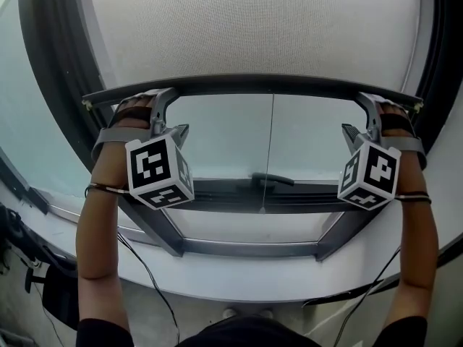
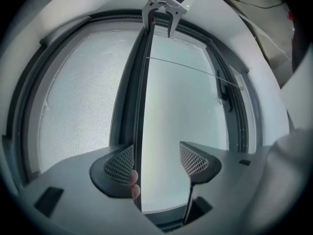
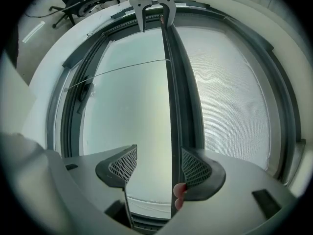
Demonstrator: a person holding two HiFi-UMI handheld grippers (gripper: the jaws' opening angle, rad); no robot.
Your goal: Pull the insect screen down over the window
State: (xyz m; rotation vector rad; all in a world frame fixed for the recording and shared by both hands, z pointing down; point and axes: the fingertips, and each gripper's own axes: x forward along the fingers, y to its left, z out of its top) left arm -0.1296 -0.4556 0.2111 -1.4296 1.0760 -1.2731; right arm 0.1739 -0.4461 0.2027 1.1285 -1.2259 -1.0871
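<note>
Window glass point(image 1: 224, 139) is partly covered by the insect screen point(image 1: 253, 27) (top cut off); its bar point(image 1: 253, 85) is straddled by left tongs point(image 2: 157, 161) and right tongs point(image 3: 159, 166), both spread apart.

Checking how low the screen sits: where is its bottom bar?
In the head view the bottom bar runs across the window above its handle, mesh above it, bare glass below, left tongs at its left end, right tongs at its right.
</note>
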